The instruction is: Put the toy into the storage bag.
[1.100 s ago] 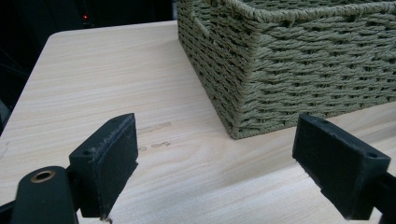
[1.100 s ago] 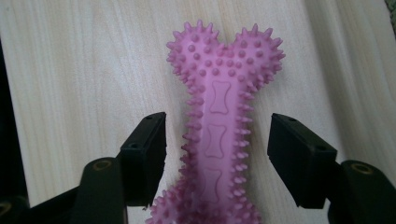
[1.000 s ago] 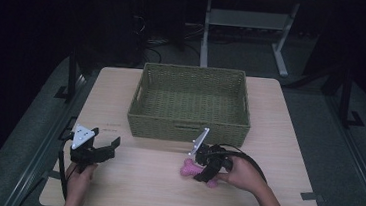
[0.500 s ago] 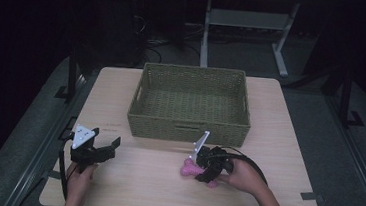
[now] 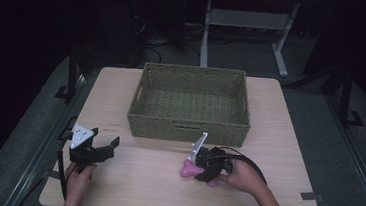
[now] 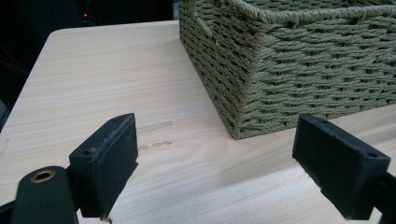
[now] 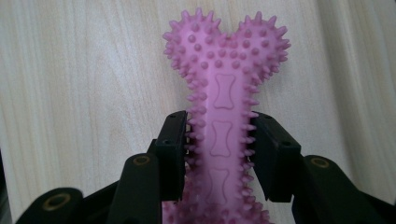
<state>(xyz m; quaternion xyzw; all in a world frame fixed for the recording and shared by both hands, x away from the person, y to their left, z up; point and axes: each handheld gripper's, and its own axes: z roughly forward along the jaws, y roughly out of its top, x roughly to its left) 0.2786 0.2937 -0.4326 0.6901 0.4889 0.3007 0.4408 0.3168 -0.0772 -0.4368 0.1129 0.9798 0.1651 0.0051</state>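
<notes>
Pink spiky bone toy (image 7: 224, 121) sits clamped in the downward-tilted right hand-held gripper (image 7: 219, 149), just closed.

A dim lab or workroom: wooden table (image 5: 121, 92), desk frame (image 5: 242, 33) and loose cables (image 5: 151, 40) on grey carpet

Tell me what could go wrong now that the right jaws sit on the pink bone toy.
The right gripper, jaws just closed, pinches the pink spiked bone toy by its narrow shaft; soft spikes may let it twist or slip on lifting. The basket wall stands close behind, so a low carry could catch its rim.
</notes>
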